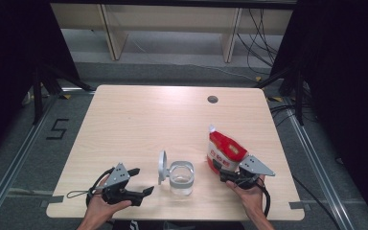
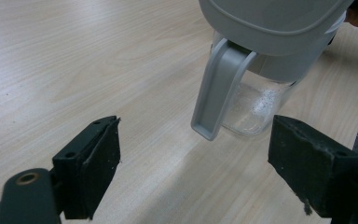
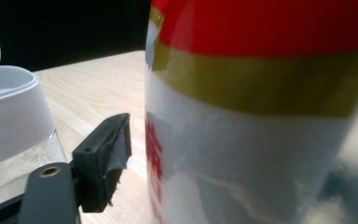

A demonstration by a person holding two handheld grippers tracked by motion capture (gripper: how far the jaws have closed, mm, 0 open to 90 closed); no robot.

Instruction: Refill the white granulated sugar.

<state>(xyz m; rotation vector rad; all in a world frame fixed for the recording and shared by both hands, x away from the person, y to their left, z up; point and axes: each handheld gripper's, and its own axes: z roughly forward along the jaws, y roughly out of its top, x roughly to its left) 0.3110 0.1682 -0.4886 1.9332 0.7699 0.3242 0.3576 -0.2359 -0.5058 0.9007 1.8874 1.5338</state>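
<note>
We see the red bag point(image 1: 224, 152) at about eleven o'clock from our right gripper point(image 1: 232, 178), between its spread jaws, not pinched; left gripper point(image 1: 141, 180) is spread too.

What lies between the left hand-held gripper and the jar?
Only bare table, seen in the high view, separates the left hand-held gripper from the jar.

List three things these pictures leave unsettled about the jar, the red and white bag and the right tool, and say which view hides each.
1. Jar: the high view is too small to identify the grains at its bottom.
2. Red and white bag: its print is blurred and cut off in the right gripper view.
3. Right tool: its second jaw sits behind the bag, so contact stays unclear.
</note>
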